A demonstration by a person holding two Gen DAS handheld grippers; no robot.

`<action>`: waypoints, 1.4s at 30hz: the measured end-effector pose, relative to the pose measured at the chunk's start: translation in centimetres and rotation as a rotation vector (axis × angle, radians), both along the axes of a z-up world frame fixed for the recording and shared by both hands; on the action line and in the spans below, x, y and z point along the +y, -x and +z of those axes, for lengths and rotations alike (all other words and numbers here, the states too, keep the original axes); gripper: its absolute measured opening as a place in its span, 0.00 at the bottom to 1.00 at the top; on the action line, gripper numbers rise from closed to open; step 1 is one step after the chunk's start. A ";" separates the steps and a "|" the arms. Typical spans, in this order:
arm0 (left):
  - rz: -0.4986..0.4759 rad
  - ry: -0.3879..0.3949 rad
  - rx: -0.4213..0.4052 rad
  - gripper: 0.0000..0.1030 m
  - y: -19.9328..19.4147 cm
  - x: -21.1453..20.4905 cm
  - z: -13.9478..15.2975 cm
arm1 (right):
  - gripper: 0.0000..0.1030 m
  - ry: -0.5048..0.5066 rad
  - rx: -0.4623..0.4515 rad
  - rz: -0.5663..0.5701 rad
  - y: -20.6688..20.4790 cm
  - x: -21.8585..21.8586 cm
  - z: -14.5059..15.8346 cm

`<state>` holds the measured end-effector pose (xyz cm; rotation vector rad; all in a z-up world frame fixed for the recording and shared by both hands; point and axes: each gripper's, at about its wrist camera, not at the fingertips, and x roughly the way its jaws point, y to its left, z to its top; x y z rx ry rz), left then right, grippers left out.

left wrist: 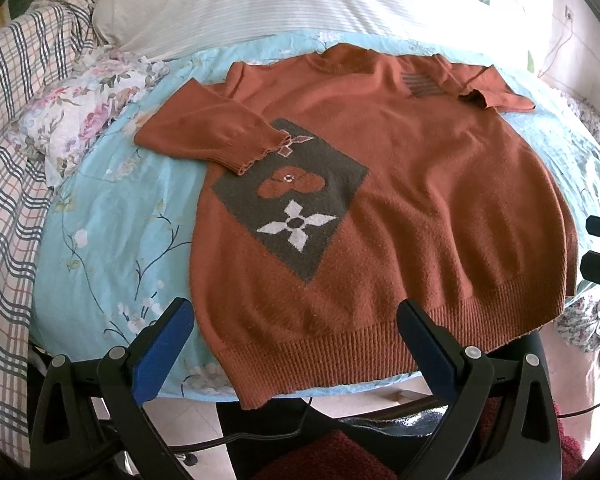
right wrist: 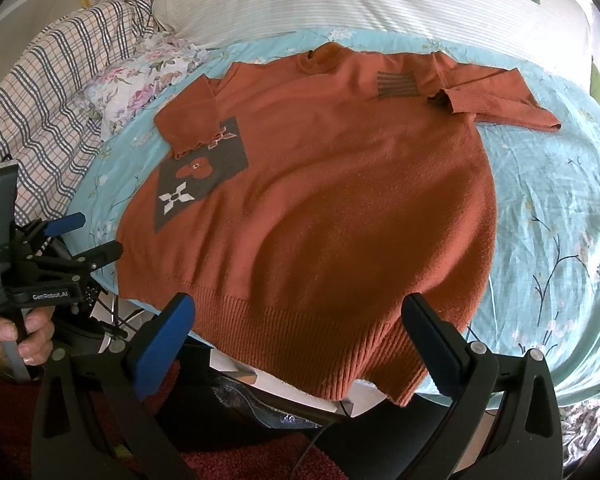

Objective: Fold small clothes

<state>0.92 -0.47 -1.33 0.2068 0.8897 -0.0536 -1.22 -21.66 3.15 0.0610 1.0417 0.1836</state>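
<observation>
A rust-orange knit sweater (left wrist: pixel 400 184) lies flat, front up, on a light blue floral sheet (left wrist: pixel 112 232); it also shows in the right wrist view (right wrist: pixel 332 208). Both sleeves are folded in across its body: the left sleeve (left wrist: pixel 208 136) rests on a dark grey diamond patch (left wrist: pixel 296 208), the right sleeve (right wrist: pixel 500 100) lies across the chest. The ribbed hem (left wrist: pixel 340 352) hangs over the near edge. My left gripper (left wrist: pixel 296 344) is open and empty above the hem's left part. My right gripper (right wrist: pixel 300 340) is open and empty above the hem's right part.
A white striped pillow (left wrist: pixel 300 4) lies behind the sweater. A plaid blanket (left wrist: pixel 8 184) and a floral cloth (left wrist: pixel 84 104) are bunched at the left. The left gripper (right wrist: pixel 84 236) and the hand holding it show in the right wrist view. A dark red carpet (right wrist: pixel 252 464) is below.
</observation>
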 end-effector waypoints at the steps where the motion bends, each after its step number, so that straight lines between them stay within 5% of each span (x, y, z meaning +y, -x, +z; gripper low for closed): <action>1: -0.001 0.005 0.005 0.99 0.0 0.0 0.0 | 1.00 0.001 0.001 -0.001 0.0 -0.1 0.0; 15: 0.001 0.036 0.047 0.99 -1.7 0.1 -0.6 | 1.00 -0.153 -0.081 -0.065 -2.5 -2.7 0.4; 26: 0.018 0.044 0.072 0.97 -5.2 0.6 -0.9 | 0.99 0.000 -0.164 -0.043 -7.4 -4.8 1.6; 32: 0.025 0.057 0.100 0.97 -6.7 0.8 -0.9 | 0.90 0.077 -0.203 -0.018 -12.6 -7.0 2.9; 42: 0.057 0.078 0.141 0.97 -9.5 1.3 -1.3 | 0.70 0.170 -0.091 -0.042 -23.0 -12.0 -1.5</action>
